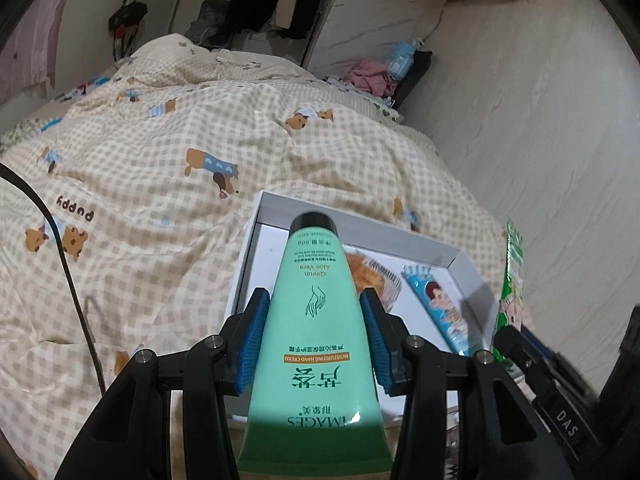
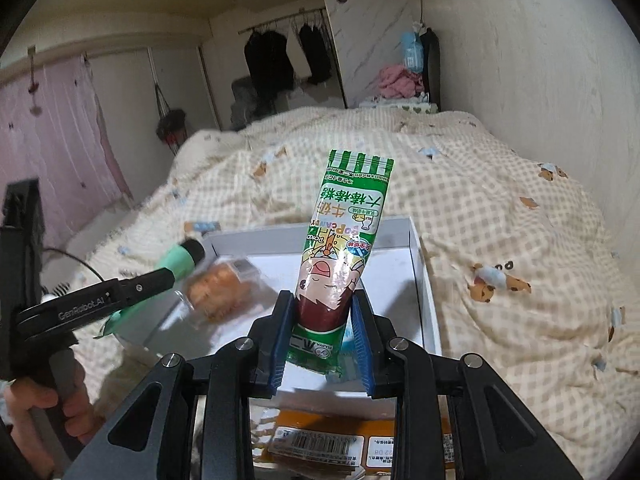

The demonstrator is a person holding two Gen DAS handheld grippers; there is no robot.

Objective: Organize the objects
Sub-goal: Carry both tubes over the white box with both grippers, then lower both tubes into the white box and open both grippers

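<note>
My left gripper point(image 1: 314, 300) is shut on a mint-green hand cream tube point(image 1: 316, 320) with a black cap, which it holds over the near left part of a shallow white box point(image 1: 360, 226). My right gripper point(image 2: 322, 300) is shut on a green candy packet point(image 2: 340, 248) that stands upright above the same white box point(image 2: 416, 240). Inside the box lie a clear-wrapped orange snack point(image 1: 378, 280) and a blue cartoon tube point(image 1: 436, 312). The right wrist view also shows the left gripper point(image 2: 160, 280) with the green tube point(image 2: 180, 262), and the orange snack point(image 2: 218, 288).
The box rests on a bed with a checked puppy-print duvet point(image 1: 160, 160). A black cable point(image 1: 60, 240) crosses the duvet at left. A wall point(image 1: 540, 140) runs along the right. Orange packets with barcodes point(image 2: 324, 444) lie below my right gripper. A hand point(image 2: 44, 400) grips the left handle.
</note>
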